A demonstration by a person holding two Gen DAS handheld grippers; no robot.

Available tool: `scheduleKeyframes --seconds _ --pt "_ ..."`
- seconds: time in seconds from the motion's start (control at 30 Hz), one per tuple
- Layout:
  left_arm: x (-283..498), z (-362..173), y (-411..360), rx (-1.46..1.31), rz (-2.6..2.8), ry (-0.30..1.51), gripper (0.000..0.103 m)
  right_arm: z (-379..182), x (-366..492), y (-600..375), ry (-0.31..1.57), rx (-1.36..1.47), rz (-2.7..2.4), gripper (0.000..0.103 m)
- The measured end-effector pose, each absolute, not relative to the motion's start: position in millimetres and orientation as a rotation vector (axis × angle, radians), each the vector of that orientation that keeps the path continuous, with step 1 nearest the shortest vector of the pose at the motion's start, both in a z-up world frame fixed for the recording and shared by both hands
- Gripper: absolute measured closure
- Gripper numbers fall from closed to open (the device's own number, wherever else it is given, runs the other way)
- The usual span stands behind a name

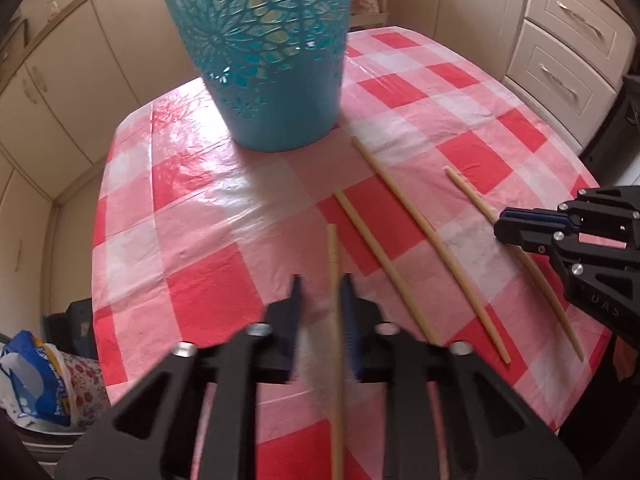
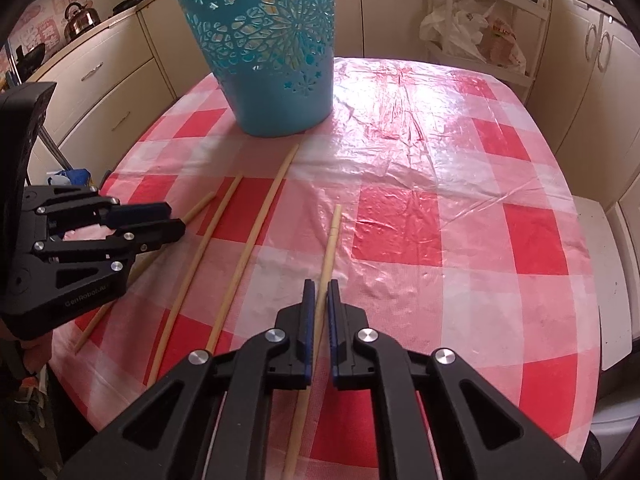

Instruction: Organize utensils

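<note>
Now the left gripper is clamped on a pale bamboo chopstick, and the right gripper pinches the rightmost chopstick the same way (its jaws nearly together around the shaft). Two more bare chopsticks lie between them on the red-and-white checked plastic tablecloth. Beyond their far tips stands an upright teal plastic basket with cut-out flower patterns.

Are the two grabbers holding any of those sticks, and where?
Yes. The left gripper pinches one chopstick below its far end, and the right gripper pinches another chopstick likewise.
</note>
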State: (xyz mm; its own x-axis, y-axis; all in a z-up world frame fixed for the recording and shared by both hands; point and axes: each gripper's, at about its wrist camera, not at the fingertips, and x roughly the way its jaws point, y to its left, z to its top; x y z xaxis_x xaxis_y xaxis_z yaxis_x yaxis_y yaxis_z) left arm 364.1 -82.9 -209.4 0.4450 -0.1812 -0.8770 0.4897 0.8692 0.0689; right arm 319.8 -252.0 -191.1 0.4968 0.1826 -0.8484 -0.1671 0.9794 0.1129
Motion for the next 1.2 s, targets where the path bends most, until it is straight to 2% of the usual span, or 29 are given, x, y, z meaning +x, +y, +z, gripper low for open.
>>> scheduleKeyframes --seconds 0.33,0.5,0.8,1.07,1.2 --pt "358 -211 -90 0.373 -0.409 0.983 0.098 -194 315 -243 1.021 -0.066 0.209 0.096" --pt "353 -206 -89 0.344 -0.419 0.967 0.099 -194 314 -259 1.022 0.107 0.242 0.097" --pt "350 -149 -72 0.286 -0.416 0.819 0.099 -203 304 -285 0.951 0.297 0.278 0.097" --pt "338 -121 -77 0.299 -0.423 0.734 0.099 -192 305 -282 0.955 0.254 0.267 0.097" --pt "343 -92 -68 0.225 -0.424 0.669 0.099 -206 308 -299 0.955 0.385 0.289 0.097"
